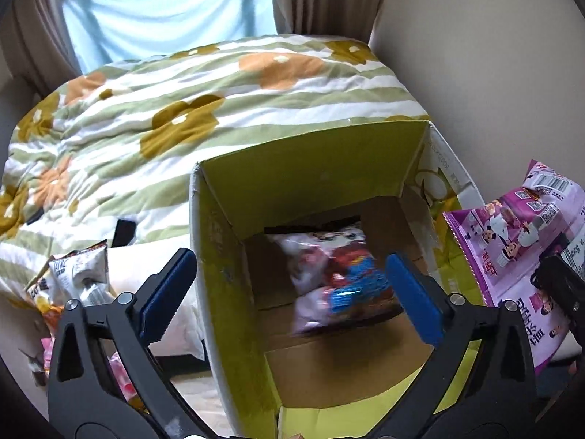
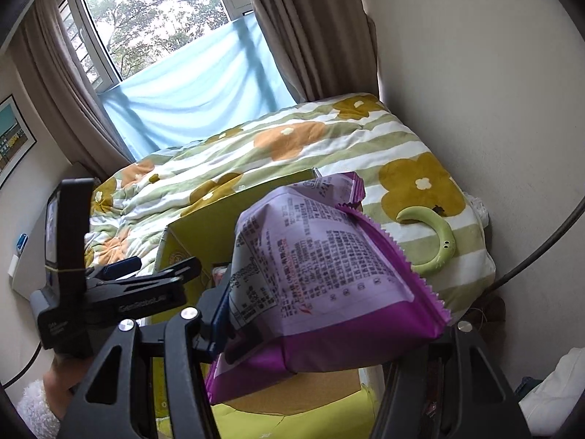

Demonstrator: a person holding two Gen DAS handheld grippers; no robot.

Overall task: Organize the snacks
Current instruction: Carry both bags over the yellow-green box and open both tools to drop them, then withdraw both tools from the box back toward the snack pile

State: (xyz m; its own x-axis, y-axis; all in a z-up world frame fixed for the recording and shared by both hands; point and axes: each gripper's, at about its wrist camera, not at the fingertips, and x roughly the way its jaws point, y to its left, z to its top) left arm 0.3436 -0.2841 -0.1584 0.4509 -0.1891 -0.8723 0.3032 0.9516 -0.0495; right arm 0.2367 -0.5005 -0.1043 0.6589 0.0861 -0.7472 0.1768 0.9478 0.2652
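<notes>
Purple snack bag [image 2: 321, 274] hangs clenched in the right gripper [image 2: 310, 333], over the cardboard box [image 1: 234, 256]. Inside the box, a red-and-blue snack packet [image 1: 340, 278] lies blurred. Left gripper [image 1: 289, 292] is spread wide, empty, above it. More snack packets [image 1: 78, 274] at nine o'clock.
</notes>
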